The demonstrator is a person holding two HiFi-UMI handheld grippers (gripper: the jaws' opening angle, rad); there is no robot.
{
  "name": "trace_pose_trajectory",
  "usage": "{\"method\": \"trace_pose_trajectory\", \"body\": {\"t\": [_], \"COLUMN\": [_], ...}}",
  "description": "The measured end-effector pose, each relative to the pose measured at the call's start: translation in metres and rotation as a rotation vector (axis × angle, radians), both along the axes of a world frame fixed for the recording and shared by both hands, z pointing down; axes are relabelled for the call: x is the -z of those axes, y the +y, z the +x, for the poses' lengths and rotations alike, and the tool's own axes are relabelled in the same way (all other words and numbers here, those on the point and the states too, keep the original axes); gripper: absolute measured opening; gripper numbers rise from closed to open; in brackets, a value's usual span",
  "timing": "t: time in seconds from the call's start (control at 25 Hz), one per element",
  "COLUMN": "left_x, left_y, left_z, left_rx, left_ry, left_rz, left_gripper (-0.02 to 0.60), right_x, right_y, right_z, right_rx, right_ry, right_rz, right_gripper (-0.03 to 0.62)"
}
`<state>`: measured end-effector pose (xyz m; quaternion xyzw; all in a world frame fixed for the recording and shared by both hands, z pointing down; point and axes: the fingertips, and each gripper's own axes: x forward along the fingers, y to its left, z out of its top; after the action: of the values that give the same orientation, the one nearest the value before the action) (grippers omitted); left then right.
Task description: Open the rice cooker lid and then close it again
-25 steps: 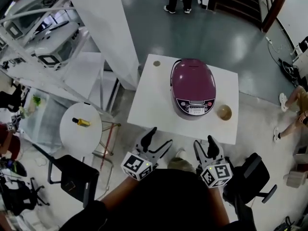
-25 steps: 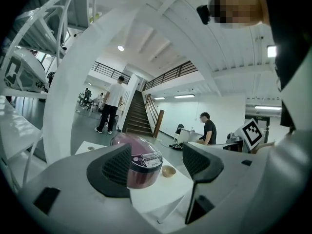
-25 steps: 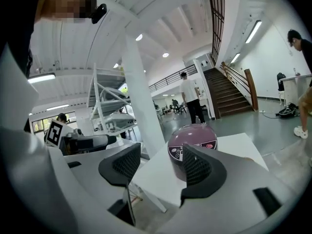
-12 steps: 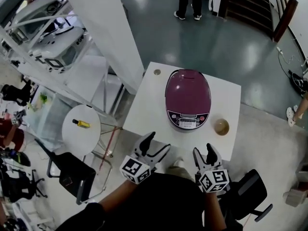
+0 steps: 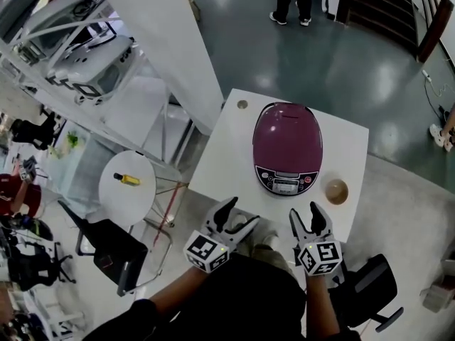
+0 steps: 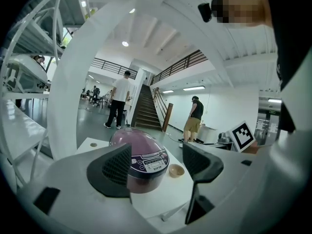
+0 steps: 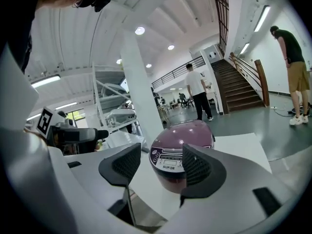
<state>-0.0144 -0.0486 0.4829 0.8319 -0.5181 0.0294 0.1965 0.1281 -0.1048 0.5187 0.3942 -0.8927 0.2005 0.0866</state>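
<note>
right gripper [image 5: 306, 213] nearer; glossy domed purple cooker [image 5: 287, 144]

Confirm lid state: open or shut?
Shut. The lid lies flush on the cooker in all three views, with no gap at the seam.

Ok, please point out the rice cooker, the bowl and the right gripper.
rice cooker [image 5: 287, 142], head view, centre of its purple top.
bowl [image 5: 336, 191], head view, its inside.
right gripper [image 5: 306, 213], head view, midway between its open fingertips.
</note>
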Motion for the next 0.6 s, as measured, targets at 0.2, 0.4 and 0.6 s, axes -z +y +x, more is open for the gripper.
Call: {"method": "trace_pose_trajectory", "body": {"t": [0.2,0.4,0.6], "left_x": [-0.001,0.008,0.011], "left_y": [-0.016,-0.025,-0.036], "left_z": [-0.006,-0.011,-0.021], "left_rx": [-0.033,-0.055,-0.041], "left_ry": [0.011,-0.014,0.023], "left_rz": [0.001,0.075,0.067], "left_gripper": [0.304,0.304,0.304], "right_x": [-0.004,-0.01,-0.015], "right_y": [-0.016,-0.027,-0.039], "right_z": [-0.016,-0.03,-0.04], "right_rx": [-0.03,-0.014,0.004], "right_ry": [0.018,0.049,0.065], "right_rz": [-0.008,-0.019,-0.052], "right_gripper": [0.236,0.236,0.235]}}
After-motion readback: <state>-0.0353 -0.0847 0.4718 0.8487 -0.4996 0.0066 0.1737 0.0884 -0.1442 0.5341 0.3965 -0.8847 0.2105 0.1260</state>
